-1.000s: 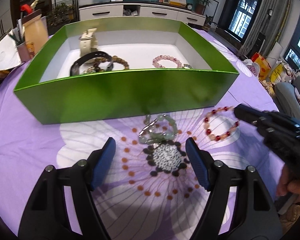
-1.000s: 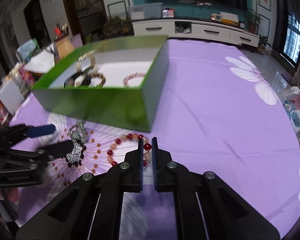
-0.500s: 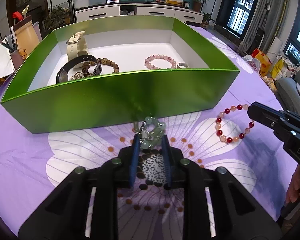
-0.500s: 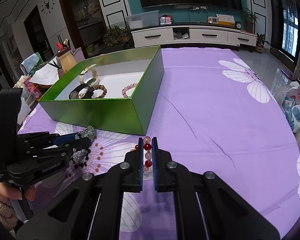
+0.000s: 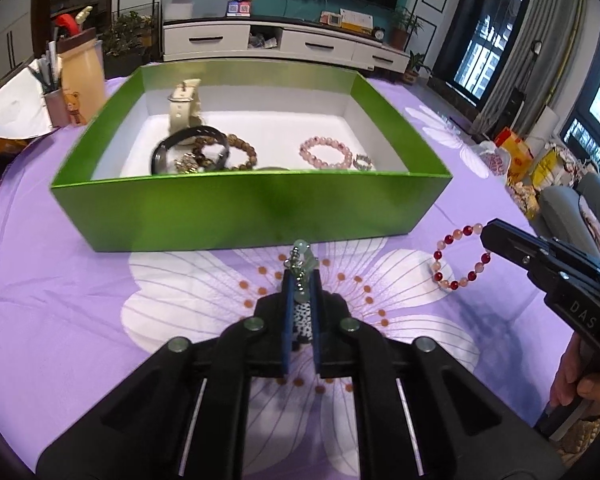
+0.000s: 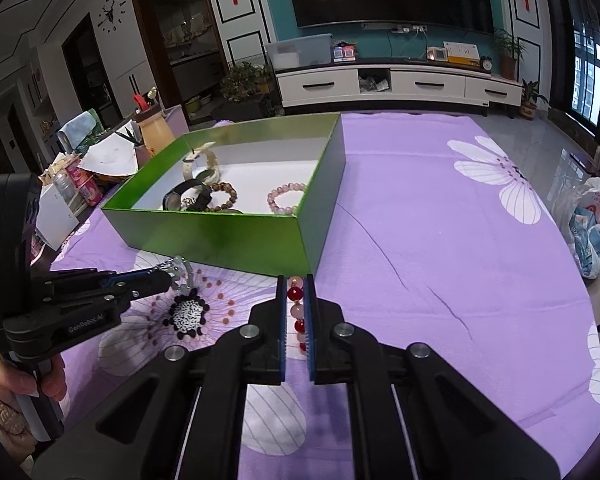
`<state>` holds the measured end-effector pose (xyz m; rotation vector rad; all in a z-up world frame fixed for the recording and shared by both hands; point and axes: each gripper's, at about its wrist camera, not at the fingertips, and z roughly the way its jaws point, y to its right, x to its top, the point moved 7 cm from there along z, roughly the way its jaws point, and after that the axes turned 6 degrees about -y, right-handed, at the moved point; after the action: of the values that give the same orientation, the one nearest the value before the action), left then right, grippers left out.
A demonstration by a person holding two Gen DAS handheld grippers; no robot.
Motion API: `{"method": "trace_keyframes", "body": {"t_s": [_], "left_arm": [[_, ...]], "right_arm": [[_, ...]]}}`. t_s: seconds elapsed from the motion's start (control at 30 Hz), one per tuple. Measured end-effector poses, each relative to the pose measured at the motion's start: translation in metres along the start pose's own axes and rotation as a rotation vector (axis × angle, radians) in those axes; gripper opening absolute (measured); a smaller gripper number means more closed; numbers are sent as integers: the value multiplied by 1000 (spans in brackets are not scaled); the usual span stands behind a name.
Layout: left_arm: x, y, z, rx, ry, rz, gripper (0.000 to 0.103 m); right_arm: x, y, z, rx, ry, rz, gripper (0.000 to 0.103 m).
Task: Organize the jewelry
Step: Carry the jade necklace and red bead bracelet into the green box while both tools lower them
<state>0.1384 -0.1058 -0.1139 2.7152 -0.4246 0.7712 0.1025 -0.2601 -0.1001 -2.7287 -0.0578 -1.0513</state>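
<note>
The pale green bead bracelet [image 5: 303,258] is pinched in our left gripper [image 5: 301,280] just in front of the green box [image 5: 252,208], and the red and pink bead bracelet [image 5: 460,258] is caught in our right gripper [image 6: 296,304] off to the side, near the box's corner. Here is the risk as we read it: each grip sits on a thin slice of a loose strand, so the beads could roll out from between the pads, or the dangling loop could snag the near wall of the box as we carry it over. The metal chain on the green one looks slippery too. Both grippers are squeezed almost fully closed, with only beads between the blue pads. Inside the box we see a pink bead bracelet [image 5: 325,153], a brown bead bracelet [image 5: 242,154] and a black watch [image 5: 188,148] already lying there.
</note>
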Motion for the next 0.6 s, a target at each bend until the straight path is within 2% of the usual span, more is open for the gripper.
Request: {"method": "trace_keyframes", "body": {"t_s": [0.33,0.6], "left_arm": [[-1,-23,-42,-1,56,-62,7],[6,-41,-68,29,97,-89,7]], "right_arm": [[8,-17,-22,1,38,-35,7],[23,-33,-37,-3,72,-81,7]]}}
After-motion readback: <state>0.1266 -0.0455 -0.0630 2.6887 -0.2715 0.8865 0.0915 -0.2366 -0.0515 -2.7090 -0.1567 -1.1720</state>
